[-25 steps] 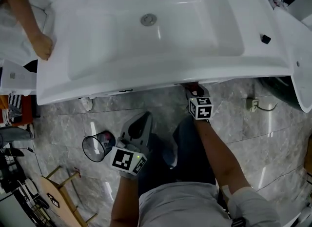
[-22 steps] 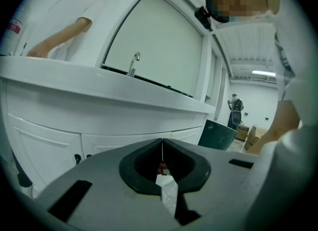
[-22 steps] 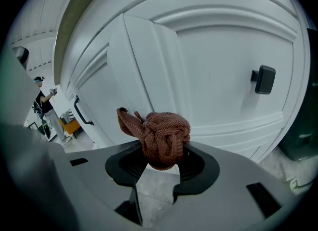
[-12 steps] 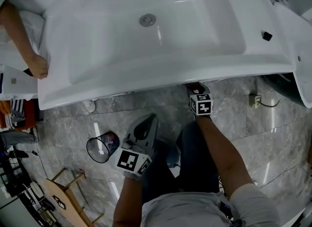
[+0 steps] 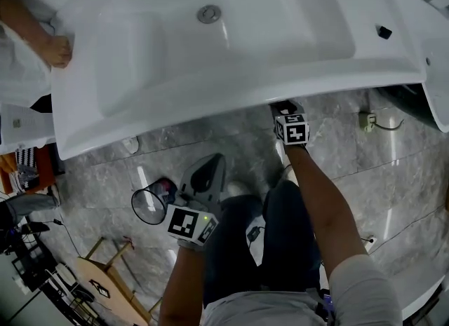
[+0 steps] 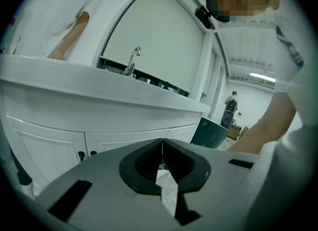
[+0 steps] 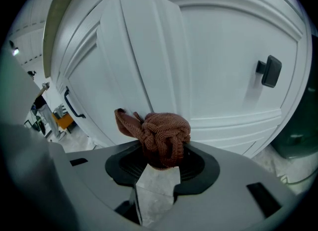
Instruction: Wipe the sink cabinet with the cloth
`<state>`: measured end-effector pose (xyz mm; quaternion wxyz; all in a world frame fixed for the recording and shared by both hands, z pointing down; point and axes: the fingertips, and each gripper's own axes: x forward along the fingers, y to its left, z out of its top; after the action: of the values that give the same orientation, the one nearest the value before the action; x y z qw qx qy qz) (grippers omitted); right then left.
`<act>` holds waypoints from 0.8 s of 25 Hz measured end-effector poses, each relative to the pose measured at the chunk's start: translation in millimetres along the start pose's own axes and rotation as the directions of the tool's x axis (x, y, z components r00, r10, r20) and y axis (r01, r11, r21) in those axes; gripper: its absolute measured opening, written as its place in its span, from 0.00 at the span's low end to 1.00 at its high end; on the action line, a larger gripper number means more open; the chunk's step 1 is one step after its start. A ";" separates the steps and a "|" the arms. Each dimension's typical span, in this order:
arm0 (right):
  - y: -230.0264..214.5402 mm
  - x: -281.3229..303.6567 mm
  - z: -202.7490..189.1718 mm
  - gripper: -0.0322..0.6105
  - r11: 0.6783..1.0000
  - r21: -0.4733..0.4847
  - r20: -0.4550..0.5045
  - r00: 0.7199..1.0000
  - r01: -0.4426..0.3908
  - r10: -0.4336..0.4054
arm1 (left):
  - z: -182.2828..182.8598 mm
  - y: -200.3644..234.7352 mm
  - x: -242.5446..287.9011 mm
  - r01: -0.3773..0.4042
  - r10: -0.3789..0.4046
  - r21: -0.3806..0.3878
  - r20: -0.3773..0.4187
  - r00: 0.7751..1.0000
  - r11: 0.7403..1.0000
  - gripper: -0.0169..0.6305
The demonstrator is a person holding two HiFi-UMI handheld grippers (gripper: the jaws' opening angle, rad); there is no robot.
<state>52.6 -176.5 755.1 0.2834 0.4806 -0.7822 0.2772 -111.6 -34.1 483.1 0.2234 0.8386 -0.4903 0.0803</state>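
1. In the head view, the white basin overhangs the sink cabinet and hides its front. The tips of the right gripper disappear under the rim, so the cloth cannot be seen from there.
2. In the right gripper view, the jaws are clamped on the bunched brown cloth. It sits right up against a white panelled door with a black knob. We cannot tell whether the cloth touches the door.
3. Our right arm stretches forward to the cabinet. Our left arm is bent, holding the left gripper low above our left leg, well back from the cabinet.
4. In the left gripper view, the jaws are pressed together with nothing between them, facing the cabinet's 2 doors.
5. The floor is grey marbled tile. A wire bin stands to our left. Another person's hand rests at the basin's left edge.
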 end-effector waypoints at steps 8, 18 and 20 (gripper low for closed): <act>-0.4 0.6 -1.0 0.31 1.000 0.021 -0.032 0.999 -0.003 0.004 | -5.1 -1.2 -7.2 0.060 -0.059 0.022 -0.055 0.997 0.998 0.04; -5.1 6.5 -7.8 0.31 0.996 -0.025 -0.040 0.996 -0.080 0.079 | -10.4 -48.3 24.7 0.022 -0.021 0.010 -0.047 0.999 1.000 0.04; -7.6 7.4 -10.1 0.31 0.994 -0.034 -0.047 0.994 -0.100 0.098 | -12.6 -58.2 30.9 0.014 -0.013 0.018 -0.048 0.999 1.000 0.04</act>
<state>58.5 -176.7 768.5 0.2955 0.4296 -0.8034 0.2874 -45.0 -28.3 488.0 0.2280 0.8417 -0.4784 0.1033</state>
